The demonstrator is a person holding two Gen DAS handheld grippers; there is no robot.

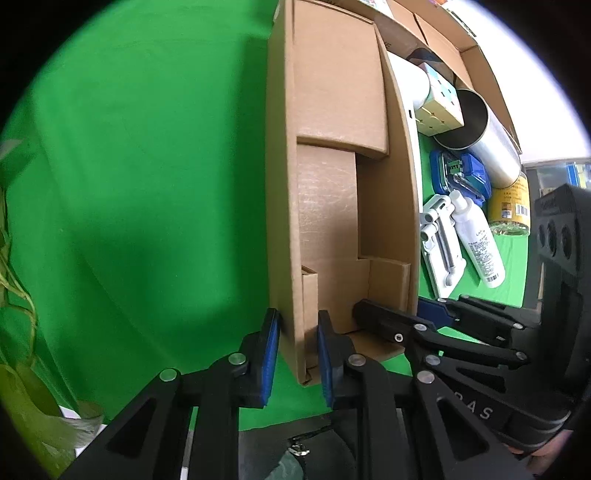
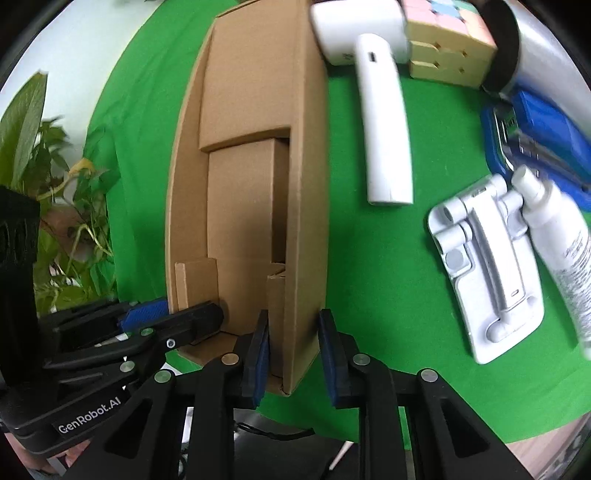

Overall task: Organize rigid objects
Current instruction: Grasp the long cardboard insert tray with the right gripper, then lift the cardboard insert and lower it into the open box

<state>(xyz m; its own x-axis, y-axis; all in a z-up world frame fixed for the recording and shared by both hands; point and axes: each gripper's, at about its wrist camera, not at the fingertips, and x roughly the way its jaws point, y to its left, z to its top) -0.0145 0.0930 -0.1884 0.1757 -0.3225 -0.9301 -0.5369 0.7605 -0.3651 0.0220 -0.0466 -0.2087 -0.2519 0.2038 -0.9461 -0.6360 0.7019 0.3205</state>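
Note:
An open, empty cardboard box (image 1: 332, 177) lies on the green cloth; it also shows in the right wrist view (image 2: 243, 184). My left gripper (image 1: 297, 354) straddles the box's near left corner wall, with small gaps at the pads. My right gripper (image 2: 293, 356) straddles the near right corner wall the same way. Right of the box lie a white handheld device (image 2: 384, 122), a pastel puzzle cube (image 2: 450, 48), a blue stapler (image 2: 535, 125), a white folding stand (image 2: 487, 266) and a white spray bottle (image 2: 561, 251).
A steel tumbler (image 1: 480, 129) lies on its side beside the cube, with a yellow can (image 1: 511, 203) behind the spray bottle. More cardboard boxes (image 1: 436, 26) stand at the back. Plant leaves (image 2: 55, 177) hang at the left edge of the cloth.

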